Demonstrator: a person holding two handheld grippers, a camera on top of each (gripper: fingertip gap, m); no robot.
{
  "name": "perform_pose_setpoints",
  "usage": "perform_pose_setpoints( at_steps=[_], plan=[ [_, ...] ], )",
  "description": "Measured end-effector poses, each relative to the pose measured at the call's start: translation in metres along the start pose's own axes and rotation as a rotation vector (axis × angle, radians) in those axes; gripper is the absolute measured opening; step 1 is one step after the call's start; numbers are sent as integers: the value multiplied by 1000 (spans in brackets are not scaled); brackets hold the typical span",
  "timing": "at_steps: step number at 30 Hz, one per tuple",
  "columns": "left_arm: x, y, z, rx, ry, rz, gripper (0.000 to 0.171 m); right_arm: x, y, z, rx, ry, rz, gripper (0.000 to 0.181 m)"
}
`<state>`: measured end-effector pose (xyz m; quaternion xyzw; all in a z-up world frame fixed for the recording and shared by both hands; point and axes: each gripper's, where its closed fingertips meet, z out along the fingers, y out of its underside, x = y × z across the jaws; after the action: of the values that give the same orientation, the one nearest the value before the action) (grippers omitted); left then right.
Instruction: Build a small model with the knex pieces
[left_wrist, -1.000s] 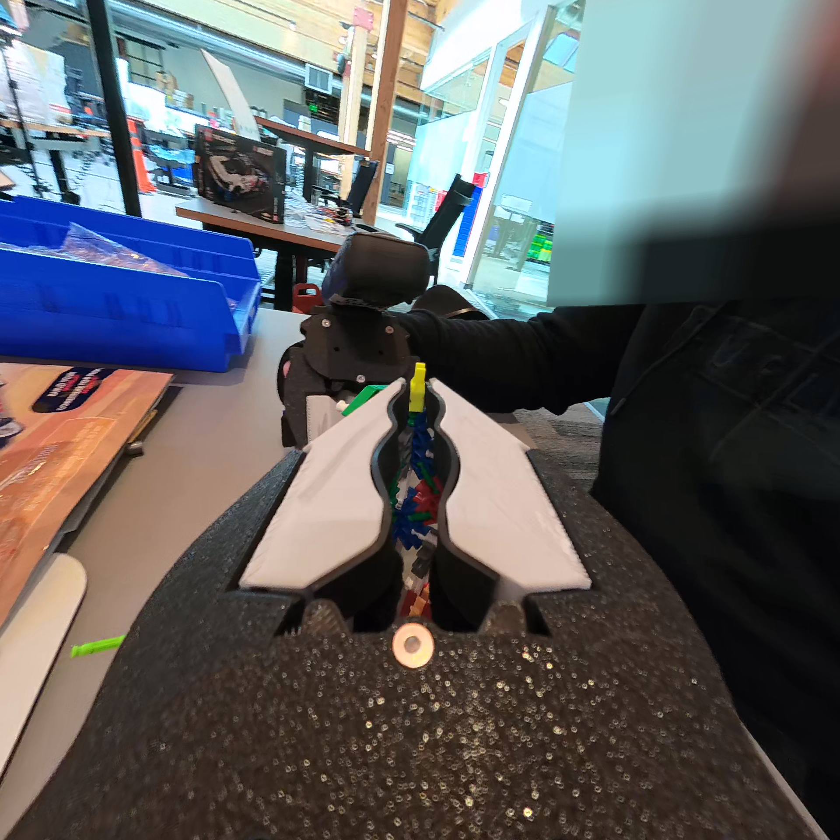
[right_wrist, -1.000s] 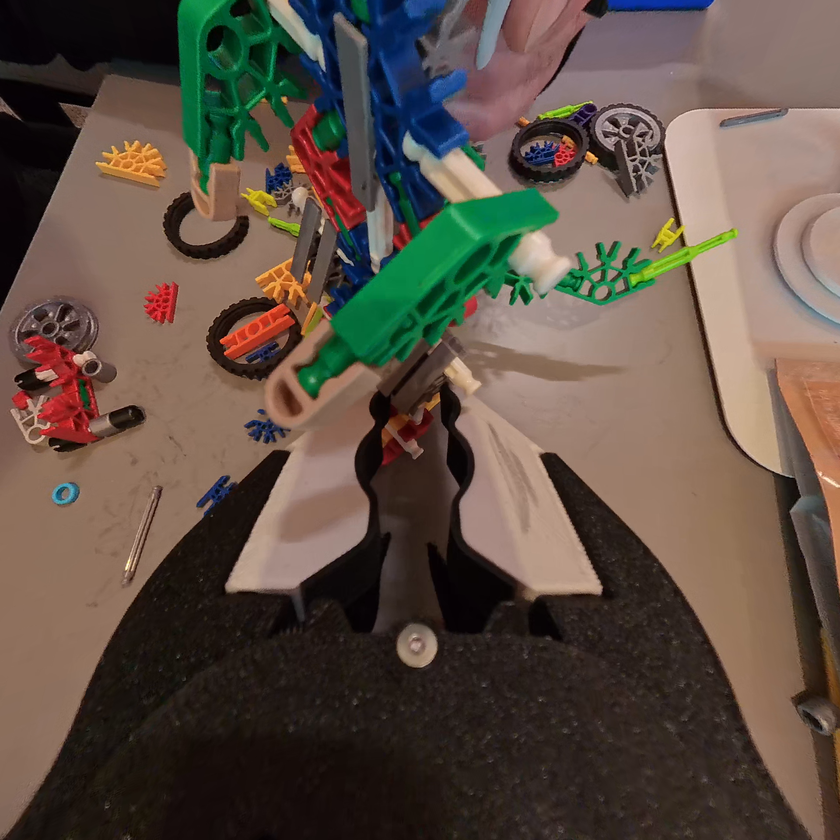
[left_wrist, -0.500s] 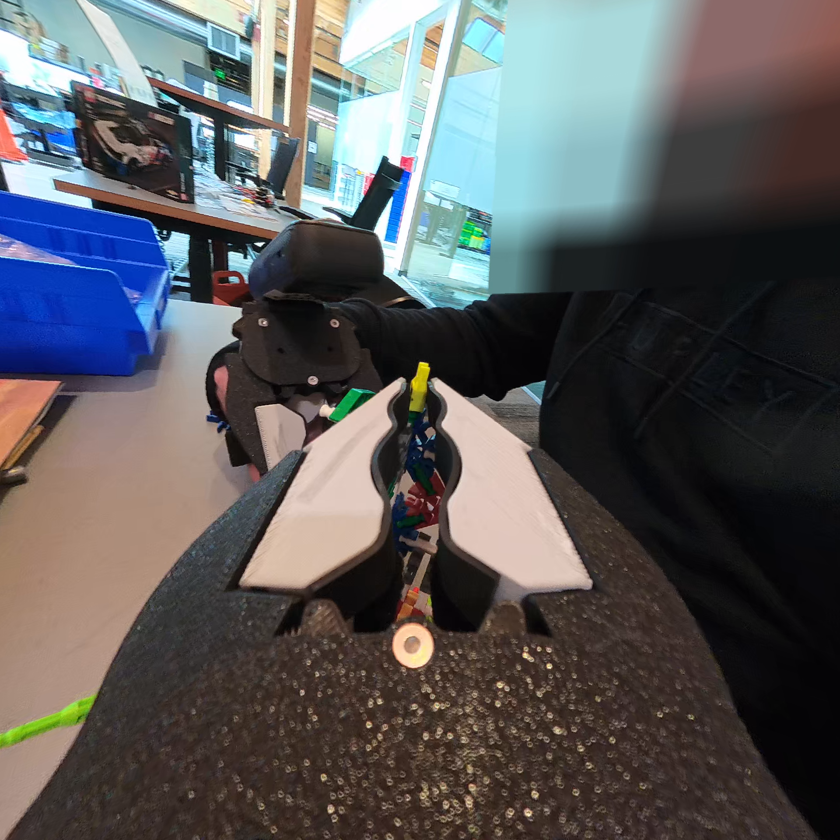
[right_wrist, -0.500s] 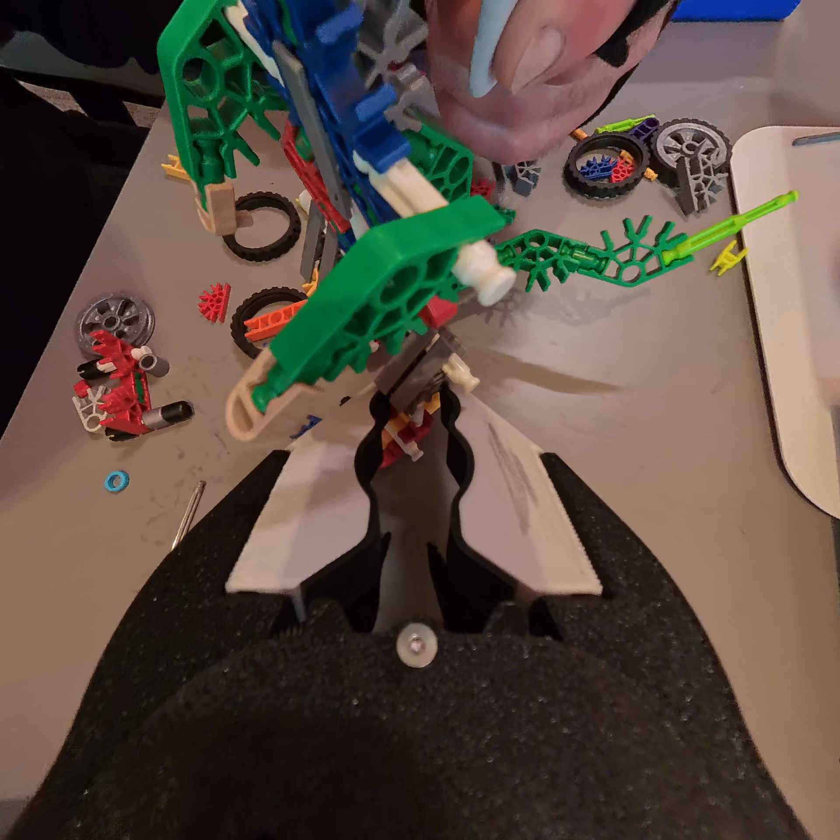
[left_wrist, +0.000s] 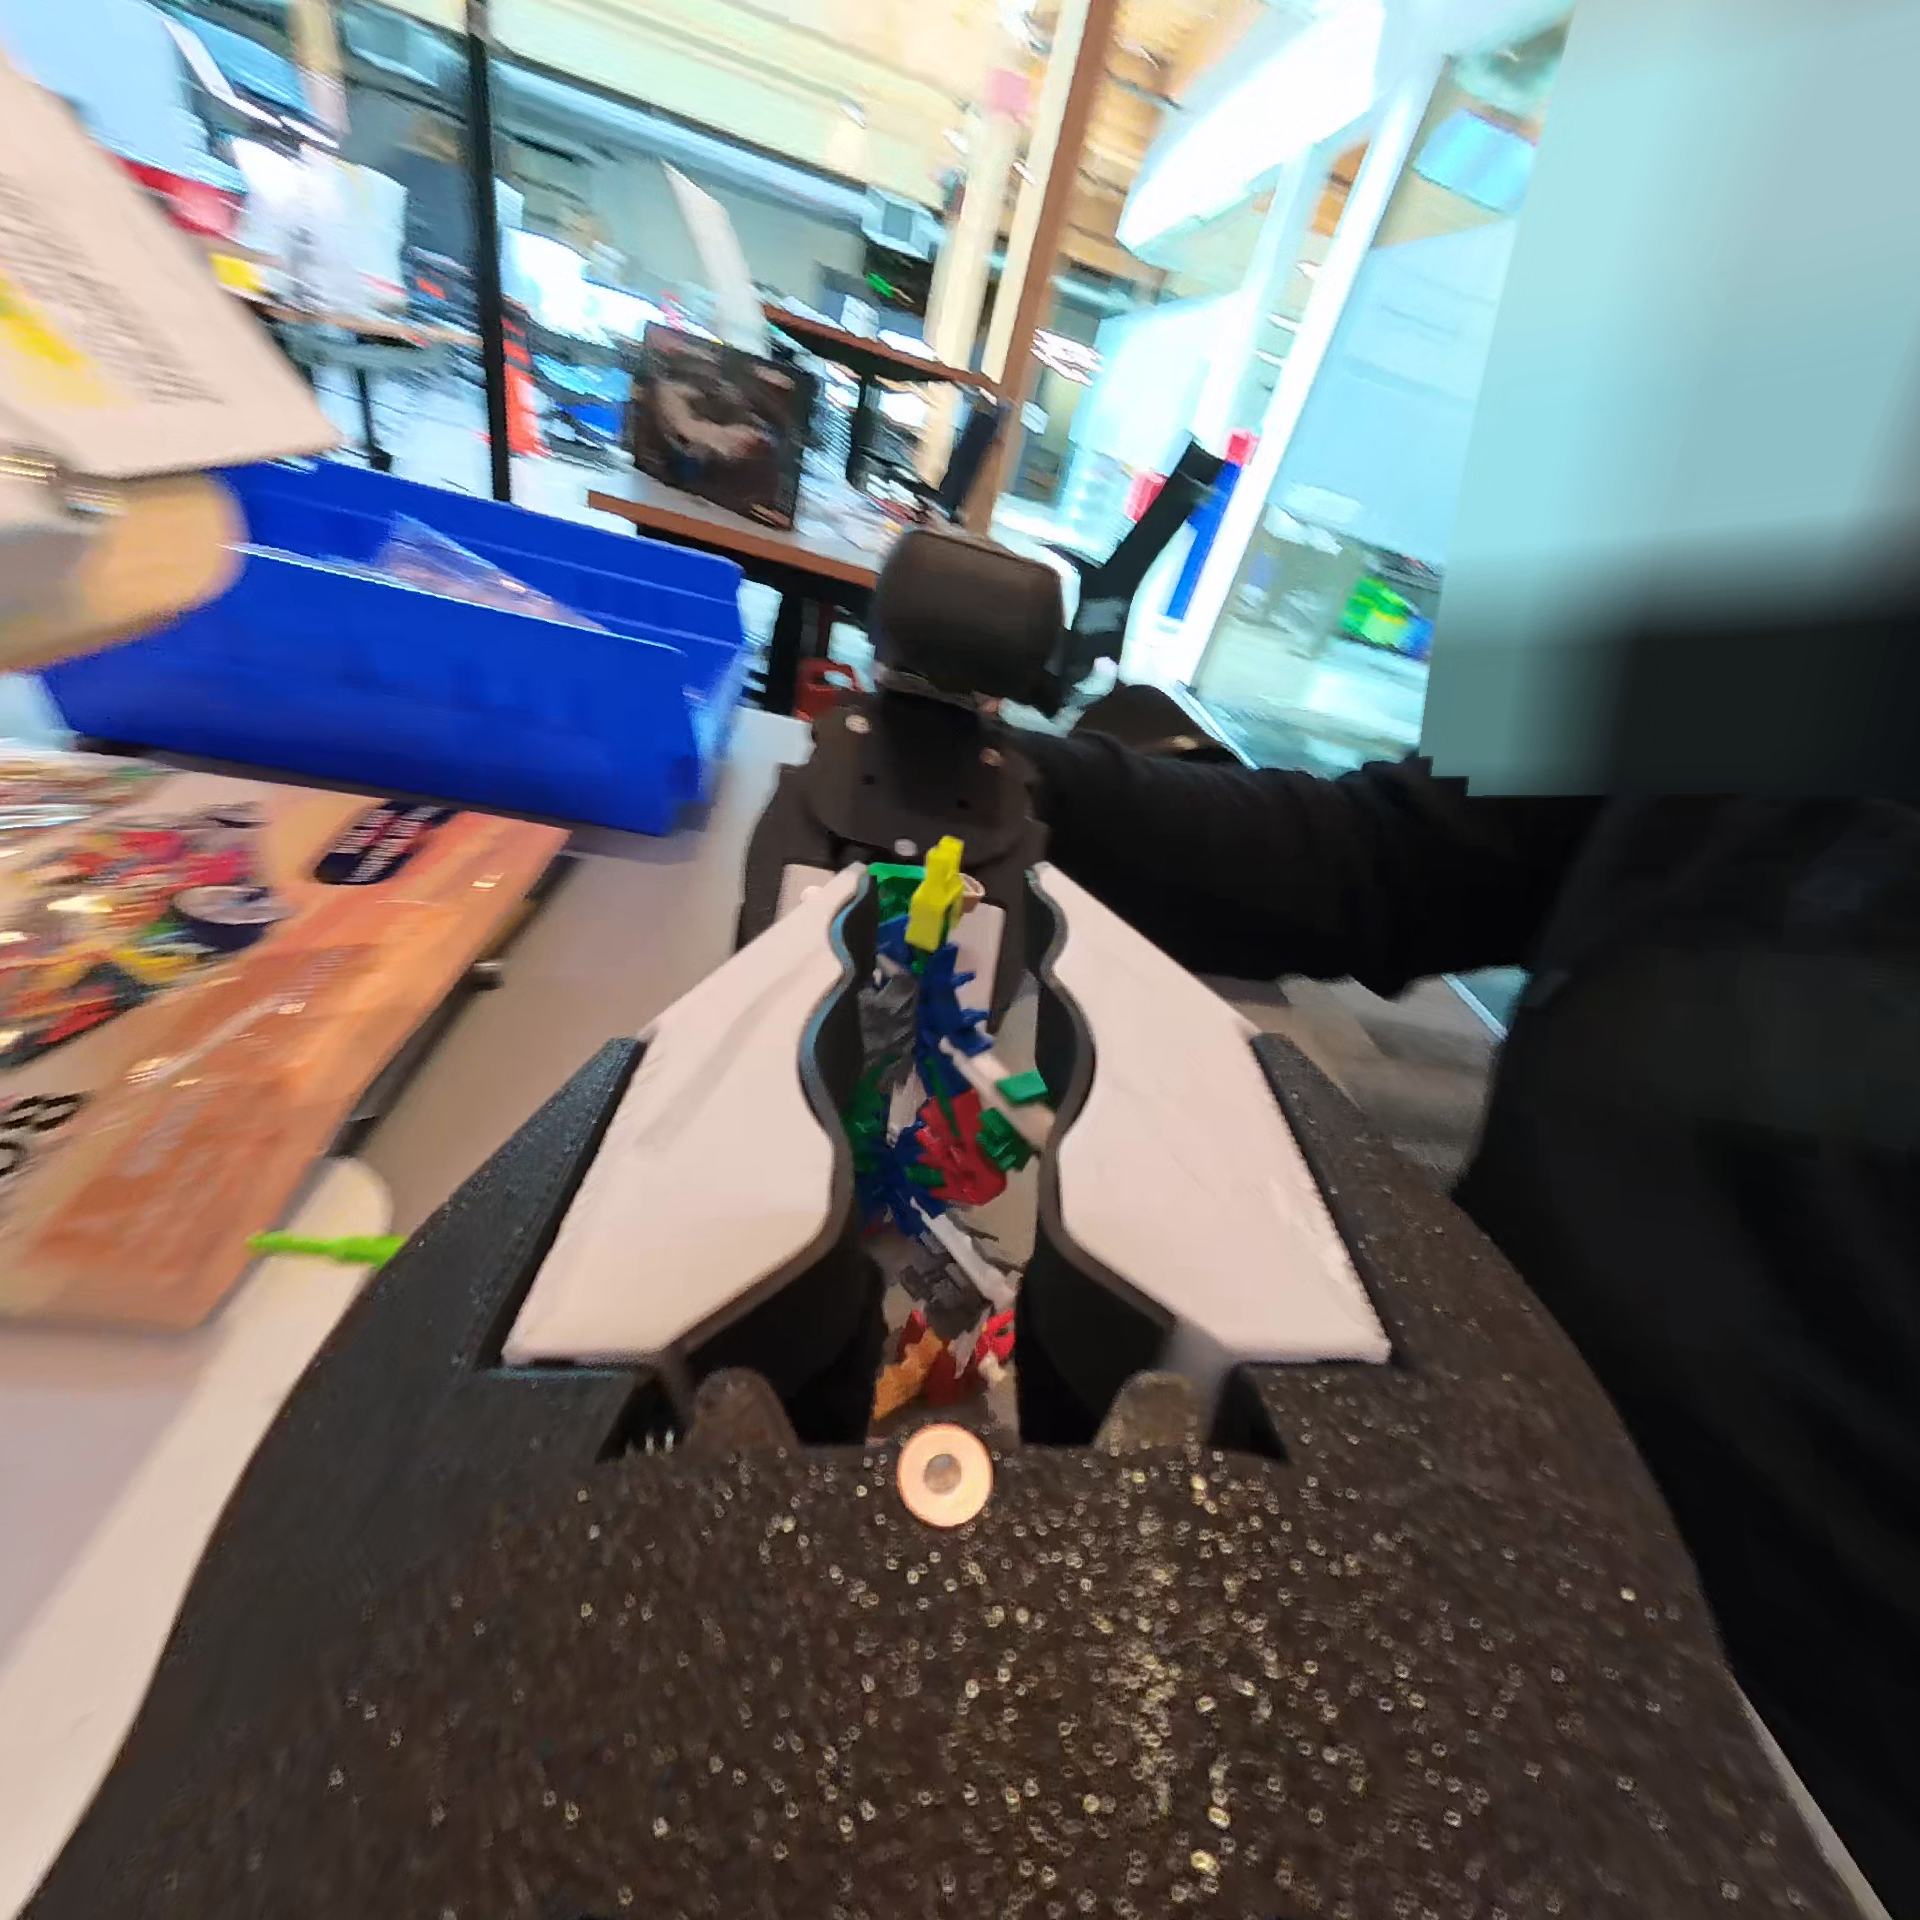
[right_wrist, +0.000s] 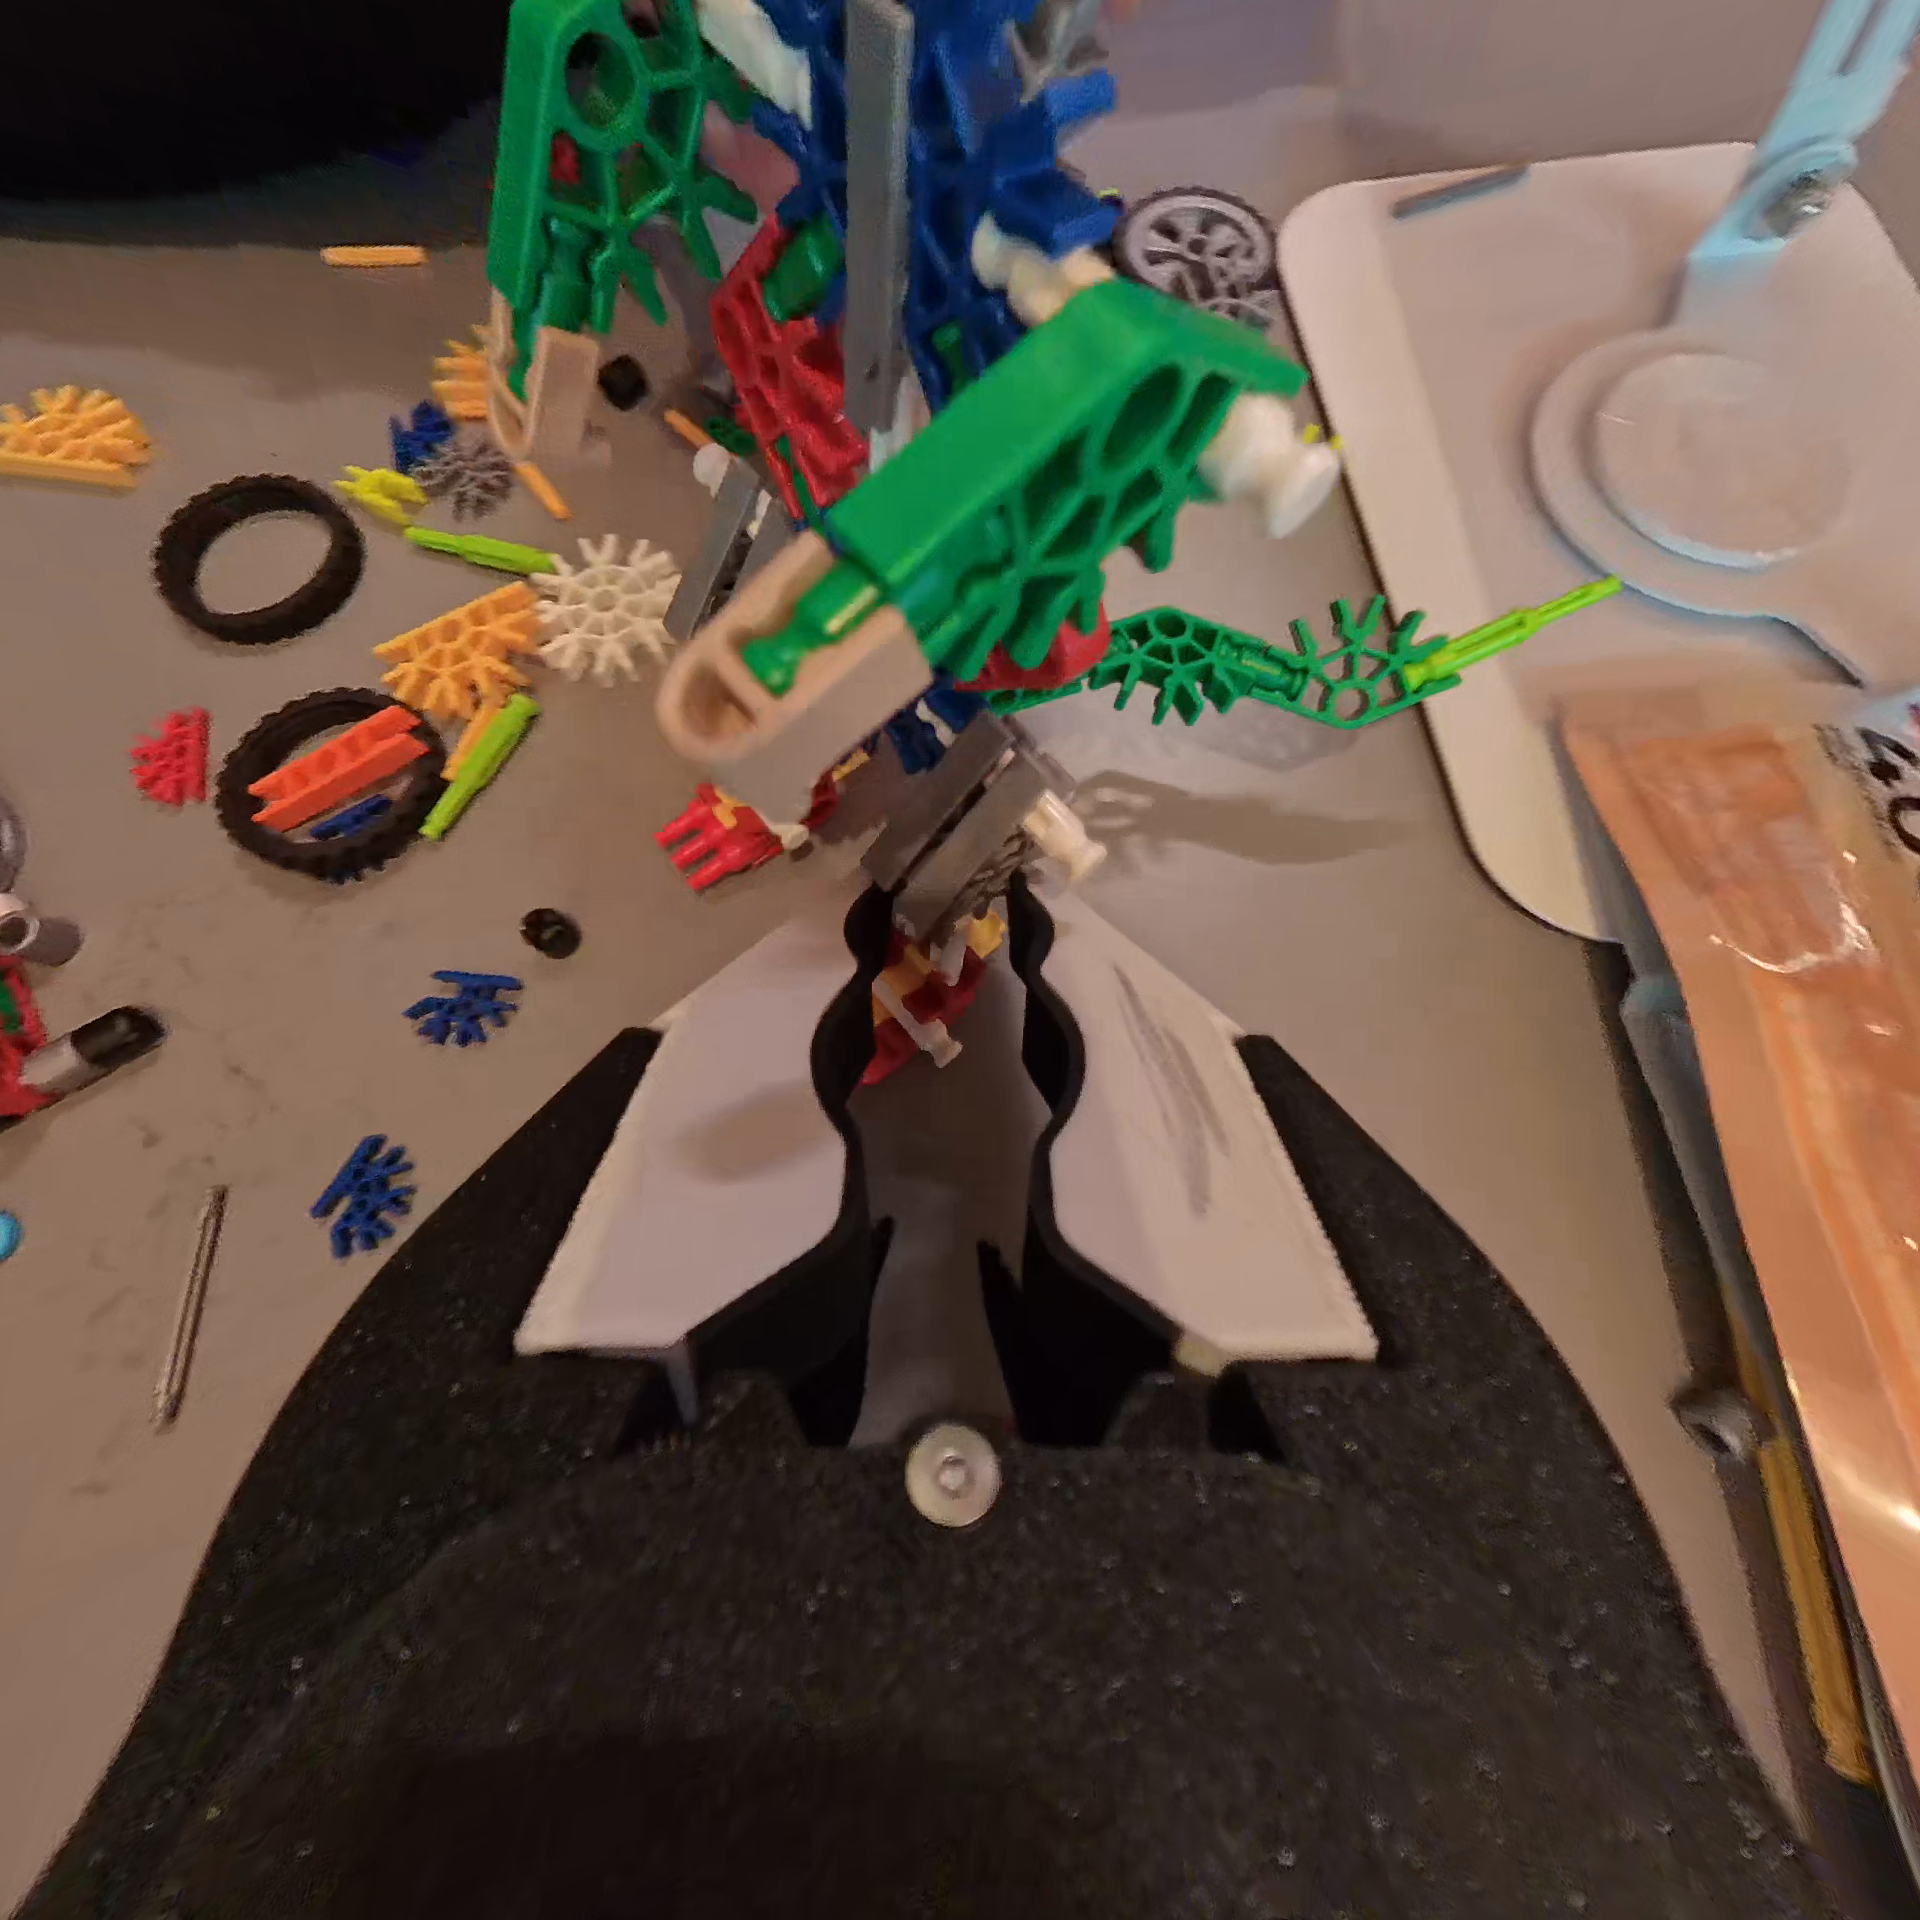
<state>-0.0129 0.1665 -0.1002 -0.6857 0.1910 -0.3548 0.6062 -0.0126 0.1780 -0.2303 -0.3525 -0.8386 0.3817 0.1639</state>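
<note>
A toy model (right_wrist: 1039, 499) built of green, blue, red and grey construction pieces is held up over the grey table (right_wrist: 1299, 1039). My right gripper (right_wrist: 945, 909) is shut on the grey block (right_wrist: 956, 821) at the model's lower end. In the left wrist view the model (left_wrist: 925, 1101) runs between my left fingers. Its yellow end piece (left_wrist: 933, 904) stands at the tips. My left gripper (left_wrist: 951, 883) is open, with a gap between each pad and the yellow piece. The right gripper's black body (left_wrist: 914, 769) shows just beyond.
Loose pieces lie on the table: black tyres (right_wrist: 260, 561), a grey wheel (right_wrist: 1195, 249), a white connector (right_wrist: 608, 608) and a green connector chain (right_wrist: 1247, 665). A white tray (right_wrist: 1455, 416) and an orange box (left_wrist: 260, 1039) lie to one side. A blue bin (left_wrist: 416, 665) stands behind. A dark sleeve (left_wrist: 1299, 862) reaches across. The tips of one gripper are about 12 cm away from the tips of the other.
My left pads were pressed on the yellow end piece and have now parted from it. The right gripper keeps its hold on the model. The hand at the top of the right view is gone.
</note>
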Motion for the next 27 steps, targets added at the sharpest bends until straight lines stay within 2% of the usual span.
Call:
perform_pose_setpoints(
  at_steps=[6, 10, 15, 17, 22, 27],
  plan=[
    [-14, 6, -3, -40, -89, 18, 32, 25, 3, -3, -4, 115, 59, 22],
    [-15, 6, 0, -45, -106, 31, 31, 20, 8, -10, -39, 99, 41, 47],
    [-17, 6, 2, -67, -152, 81, 29, 20, 8, -35, -48, 107, 22, 49],
    [-17, 7, 4, -87, -176, 115, 26, 23, 1, -50, -7, 127, 21, 43],
    [-20, 2, 8, -94, -241, 186, 26, 36, -35, -85, 155, 249, 18, 43],
    [-31, -1, 3, -90, -307, 198, 19, 28, -66, -82, 279, 255, -12, 42]
  ],
)
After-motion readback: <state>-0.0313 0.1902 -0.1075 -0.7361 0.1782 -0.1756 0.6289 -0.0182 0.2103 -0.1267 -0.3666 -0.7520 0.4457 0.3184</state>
